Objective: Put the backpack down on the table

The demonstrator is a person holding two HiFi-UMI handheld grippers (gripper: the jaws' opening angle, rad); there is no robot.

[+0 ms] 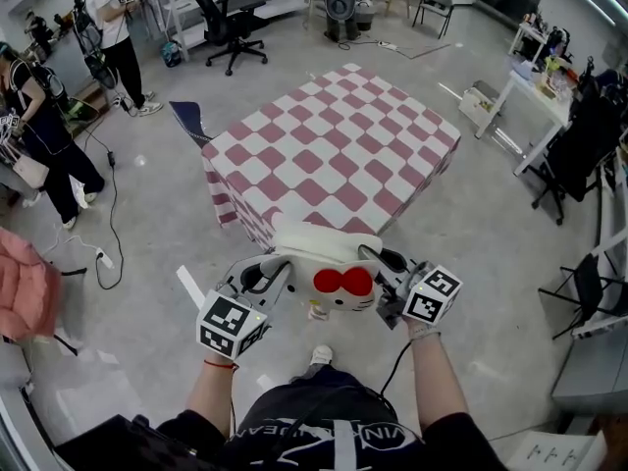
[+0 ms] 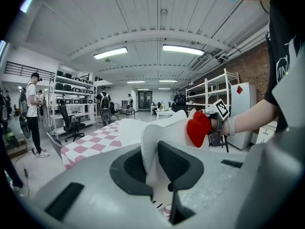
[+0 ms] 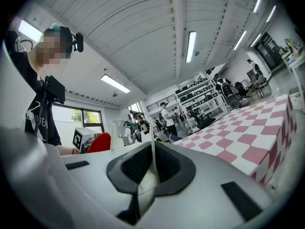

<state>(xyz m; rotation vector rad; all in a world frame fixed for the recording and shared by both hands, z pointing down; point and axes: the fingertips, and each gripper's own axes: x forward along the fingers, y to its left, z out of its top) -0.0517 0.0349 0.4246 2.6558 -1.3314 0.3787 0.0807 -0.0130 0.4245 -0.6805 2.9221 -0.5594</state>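
Head view shows your left gripper (image 1: 263,281) clamped on one side of the white backpack (image 1: 329,263), while your right gripper (image 1: 390,269) is pinched tight on a thin white edge at its other side. You hold the backpack up at the near corner of the checked worktop (image 1: 334,135), apparently not resting on it. Moving it over the worktop and setting it down are both left to do.
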